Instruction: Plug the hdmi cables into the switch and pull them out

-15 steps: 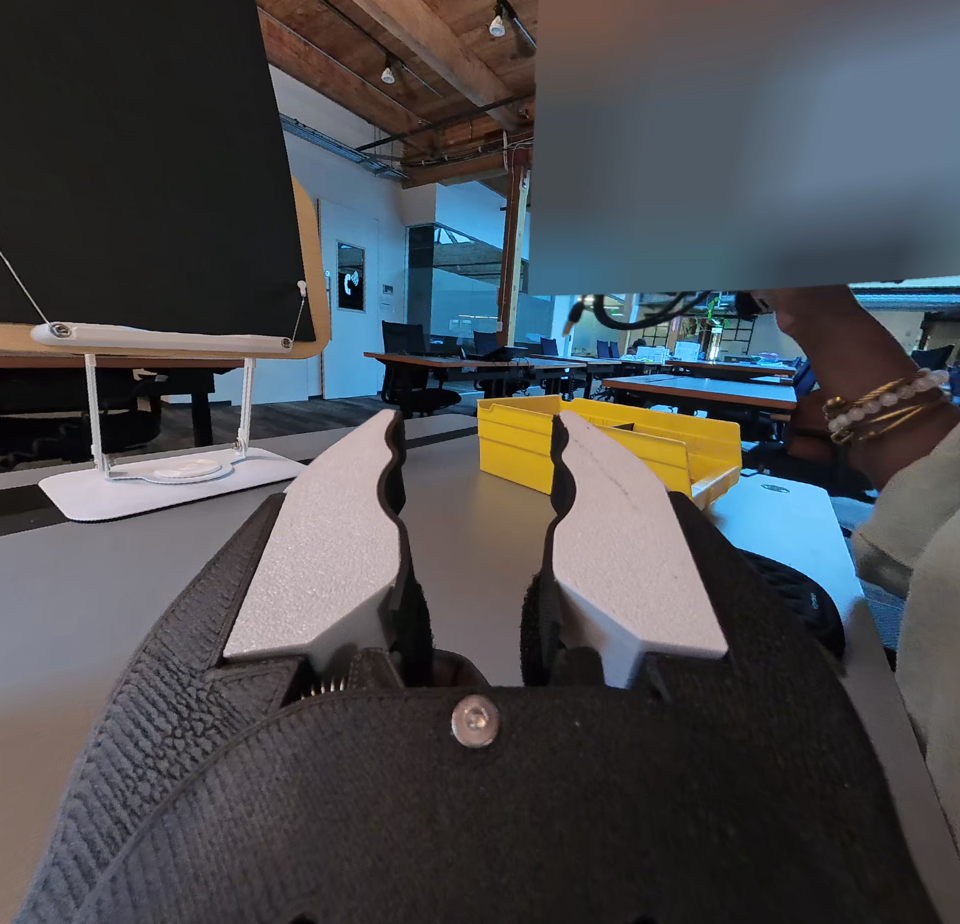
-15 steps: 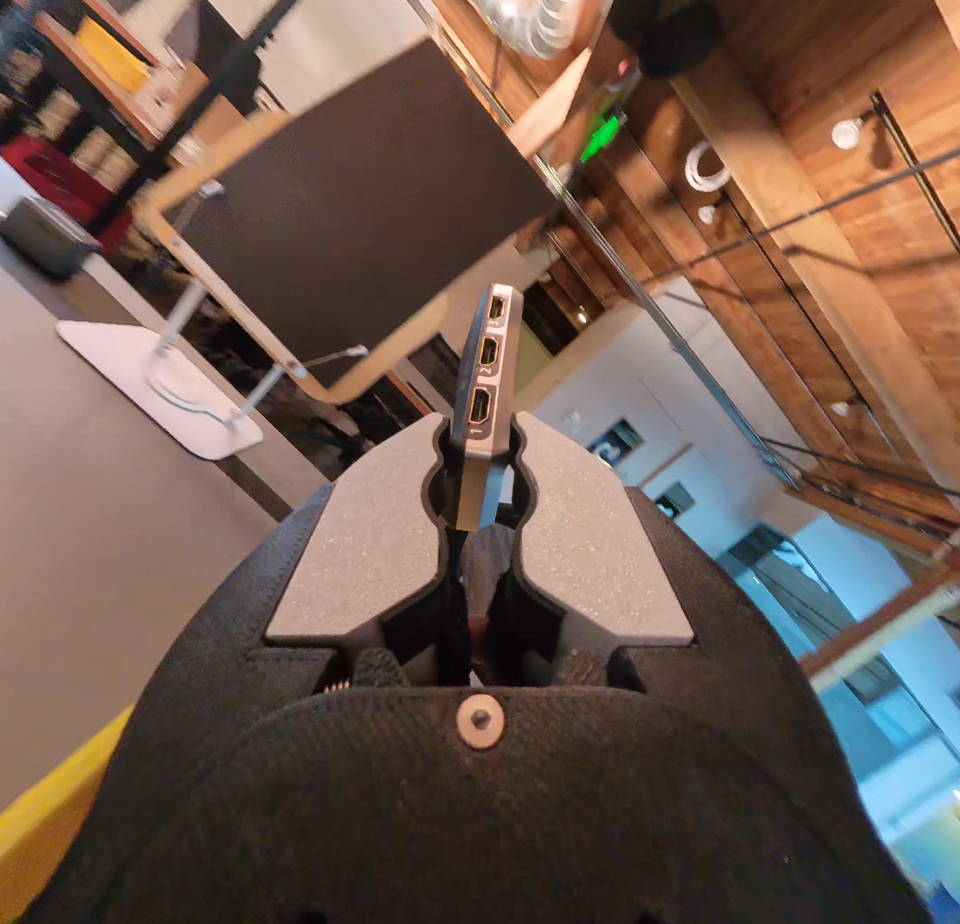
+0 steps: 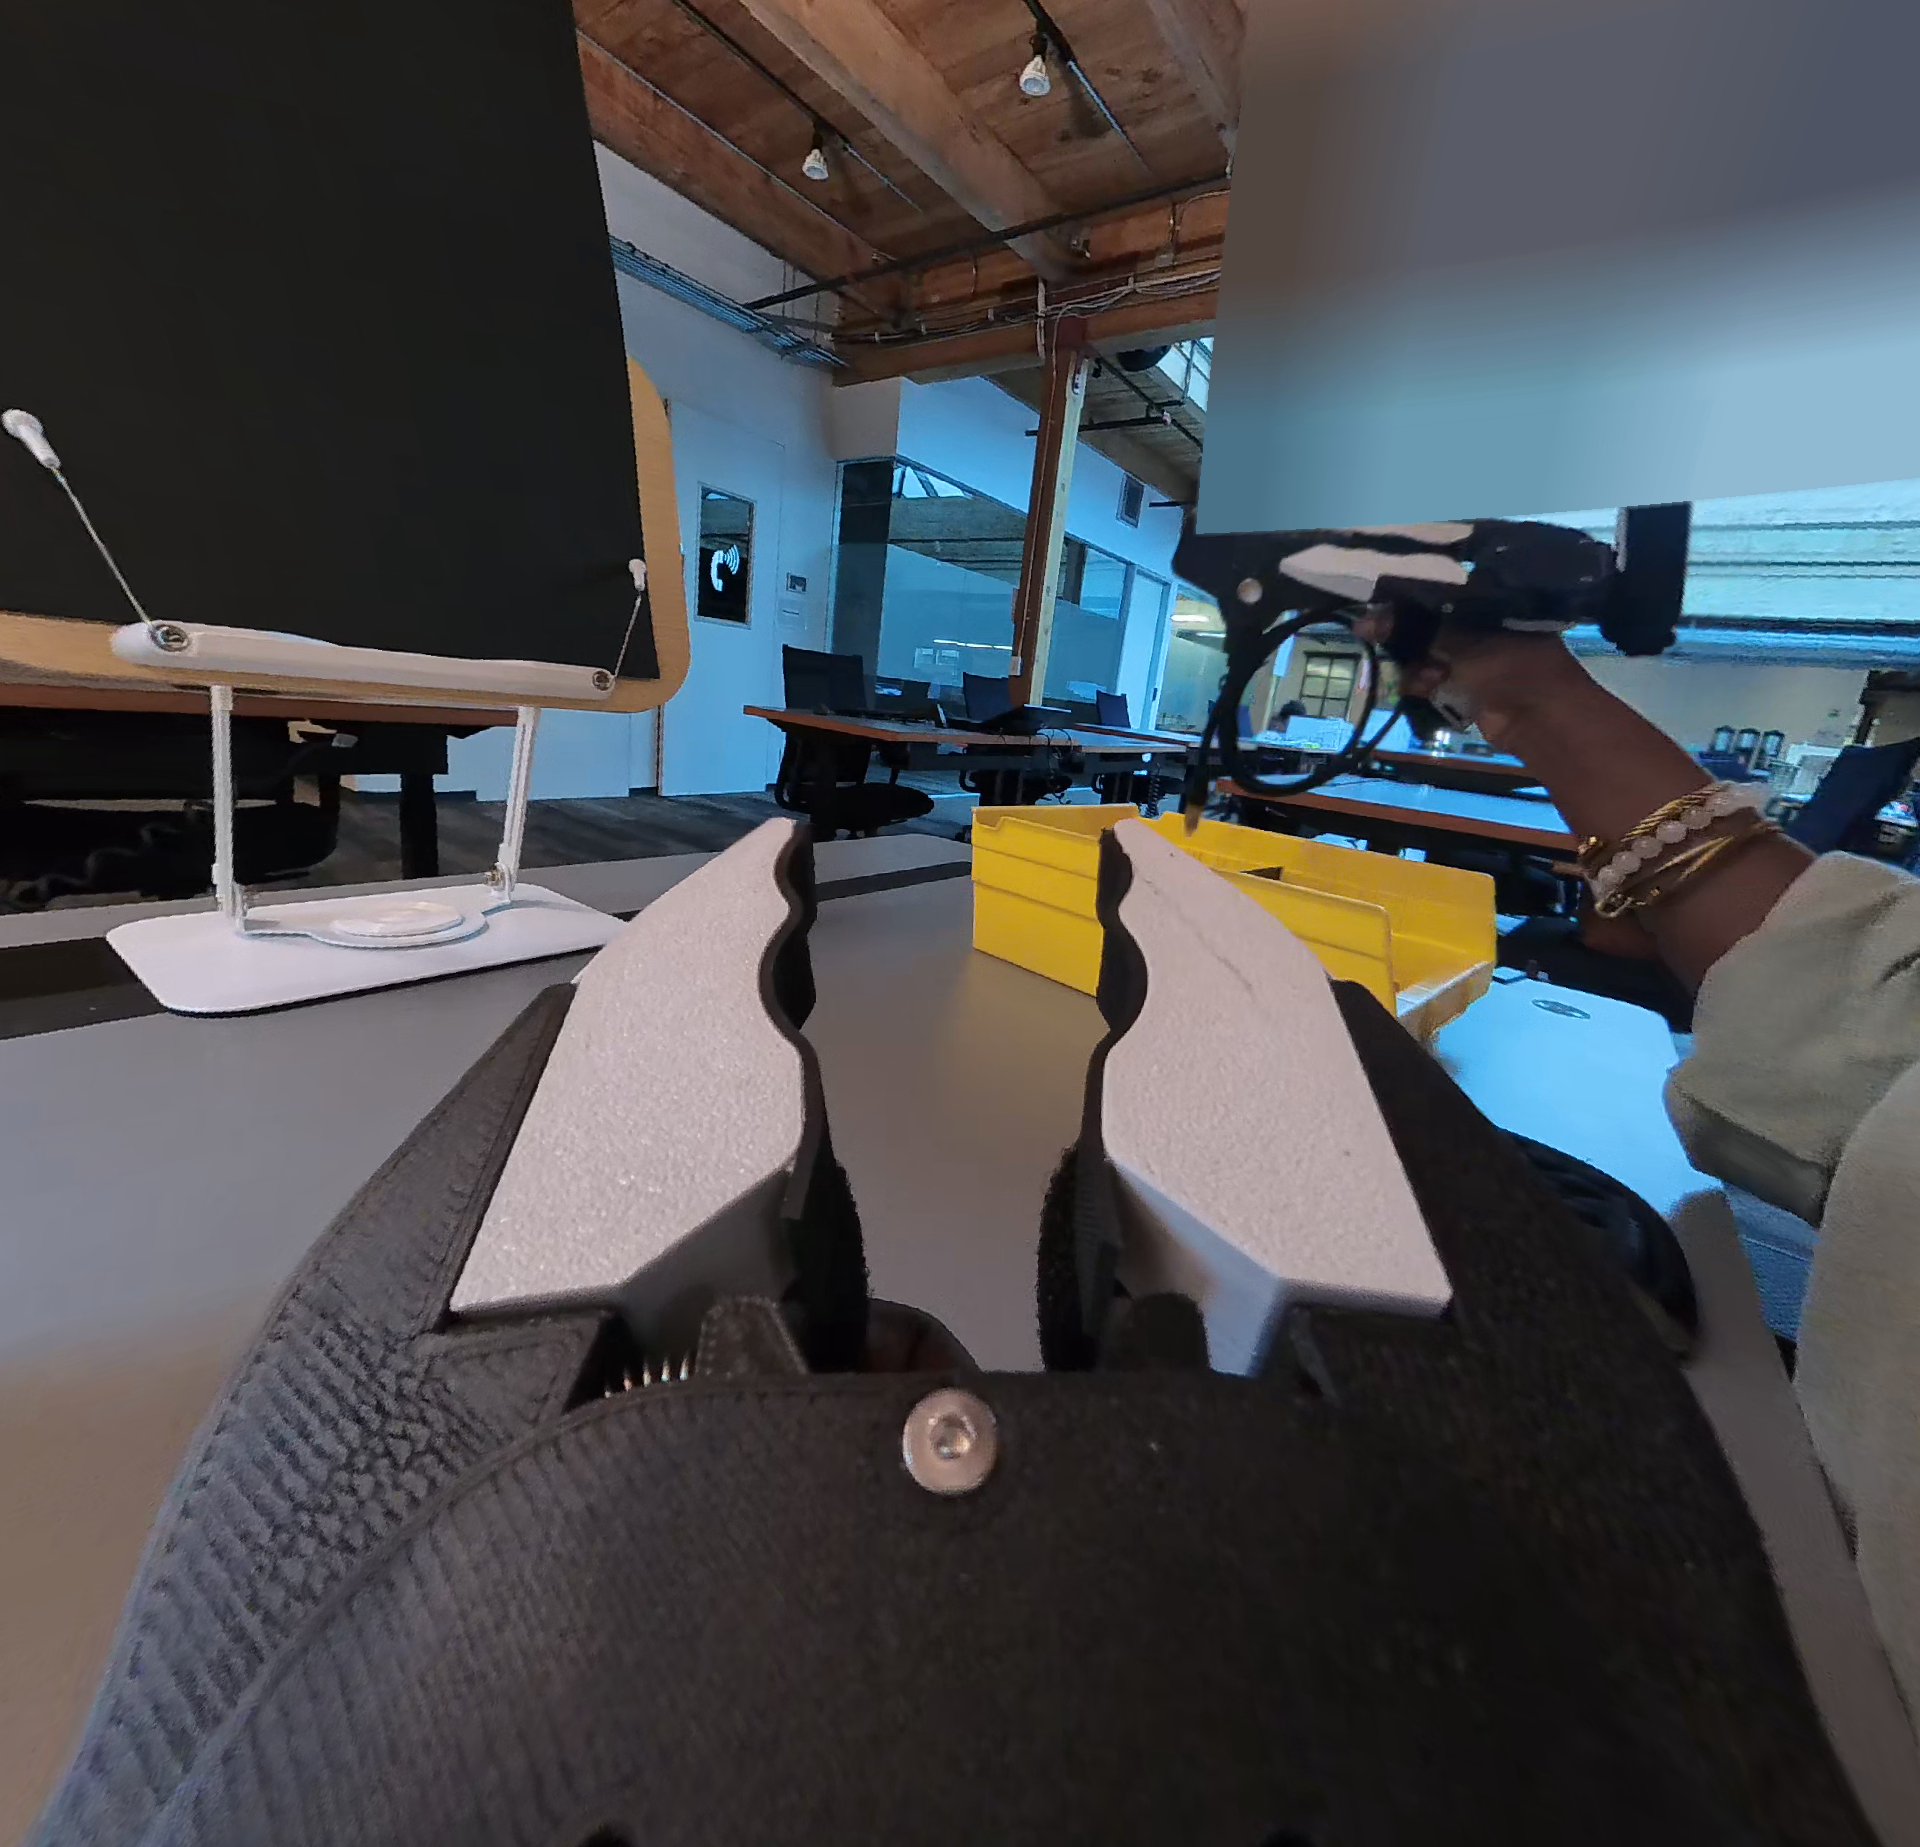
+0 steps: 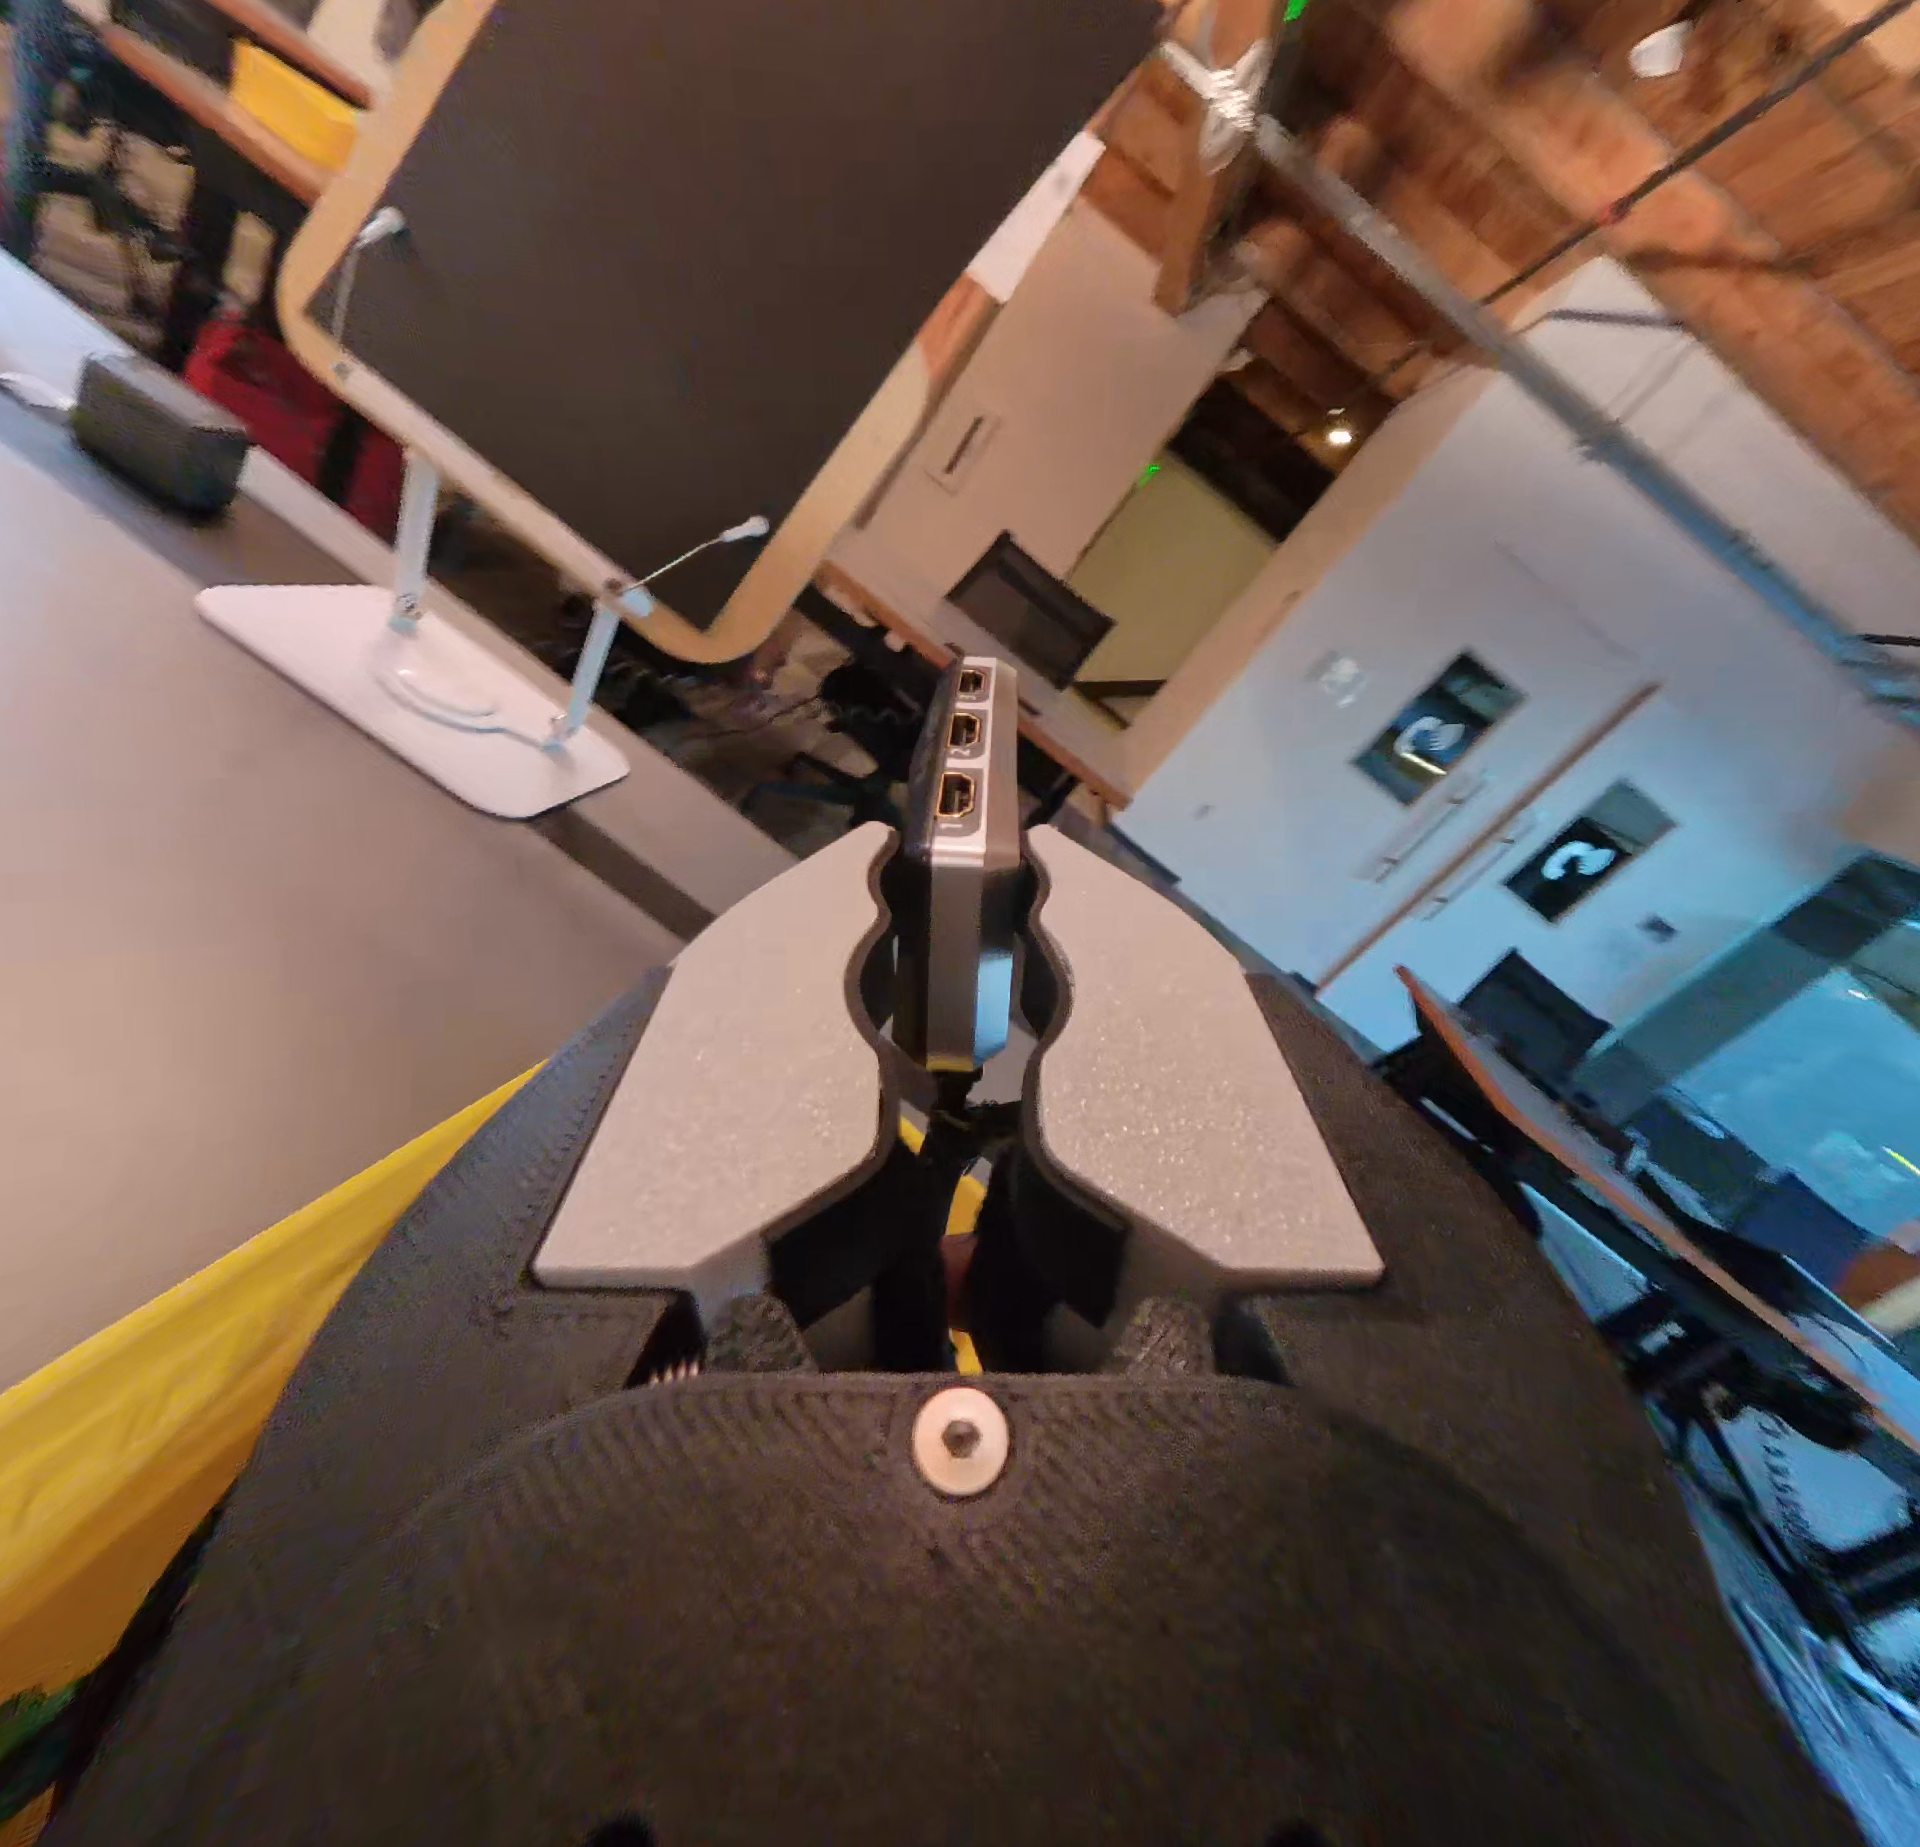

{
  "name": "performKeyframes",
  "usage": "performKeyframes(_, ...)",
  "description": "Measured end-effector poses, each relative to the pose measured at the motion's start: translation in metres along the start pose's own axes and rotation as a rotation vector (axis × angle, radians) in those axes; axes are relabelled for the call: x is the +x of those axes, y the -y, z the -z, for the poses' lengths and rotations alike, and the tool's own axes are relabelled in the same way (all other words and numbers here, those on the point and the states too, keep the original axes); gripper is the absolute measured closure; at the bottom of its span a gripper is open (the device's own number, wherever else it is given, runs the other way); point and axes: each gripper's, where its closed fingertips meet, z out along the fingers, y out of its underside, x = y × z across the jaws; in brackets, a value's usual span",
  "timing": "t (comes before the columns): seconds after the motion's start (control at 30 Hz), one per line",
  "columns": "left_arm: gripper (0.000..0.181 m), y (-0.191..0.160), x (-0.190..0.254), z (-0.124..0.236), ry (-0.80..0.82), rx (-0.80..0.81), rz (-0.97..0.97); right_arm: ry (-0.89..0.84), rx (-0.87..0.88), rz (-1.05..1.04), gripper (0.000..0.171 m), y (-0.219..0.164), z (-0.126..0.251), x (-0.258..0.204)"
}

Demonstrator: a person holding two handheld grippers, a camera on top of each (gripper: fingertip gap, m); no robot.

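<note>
Lowered since the earlier frame, the right gripper (image 3: 1226, 576) now shows raised above the yellow bin (image 3: 1340, 888), fingers clamped on the switch (image 4: 961, 841), a cable (image 3: 1288, 717) looping beneath. Switch: slim grey box, long axis running away from the fingers, three empty gold ports on its edge. Left gripper (image 3: 951, 878): fingers apart, empty, low over the counter (image 3: 208, 1122), well apart from the switch.

I see the switch (image 4: 961, 862), a thin grey box, standing on its edge and pinched between the two grey fingers of my right gripper (image 4: 961, 950). It sticks out toward 12 o'clock. Three small gold ports sit in a row on its narrow side, all with nothing plugged in. A black cable (image 3: 1262, 717) loops down under it, its end hanging free.
</note>
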Motion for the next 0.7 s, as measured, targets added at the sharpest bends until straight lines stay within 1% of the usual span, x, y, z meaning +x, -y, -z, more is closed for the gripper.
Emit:
performKeyframes(0.07, 0.129, 0.0, -0.001, 0.0, 0.002, 0.0, 0.005, 0.097, -0.019, -0.017, 0.151, -0.01, -0.012, -0.012)
performKeyframes(0.17, 0.129, -0.001, -0.001, 0.0, -0.001, -0.005, 0.011, 0.245, -0.095, -0.089, 0.151, -0.029, -0.028, -0.032)
performKeyframes(0.3, 0.13, -0.001, -0.002, 0.0, -0.001, -0.007, 0.011, 0.417, -0.218, -0.069, 0.151, -0.064, -0.042, -0.067)
performKeyframes(0.37, 0.13, -0.001, -0.002, 0.0, 0.001, -0.004, 0.014, 0.457, -0.257, -0.077, 0.15, -0.075, -0.045, -0.077)
performKeyframes(0.47, 0.13, 0.0, -0.003, 0.0, 0.005, -0.001, 0.019, 0.52, -0.404, -0.116, 0.151, -0.099, -0.044, -0.09)
performKeyframes(0.5, 0.13, 0.0, -0.003, 0.0, 0.006, -0.001, 0.02, 0.532, -0.459, -0.125, 0.151, -0.108, -0.043, -0.094)
performKeyframes(0.53, 0.13, 0.0, -0.004, 0.0, 0.006, -0.001, 0.021, 0.51, -0.5, -0.129, 0.151, -0.115, -0.045, -0.093)
performKeyframes(0.7, 0.13, 0.0, -0.003, 0.0, 0.004, -0.002, 0.018, 0.4, -0.567, -0.251, 0.15, -0.124, -0.06, -0.09)
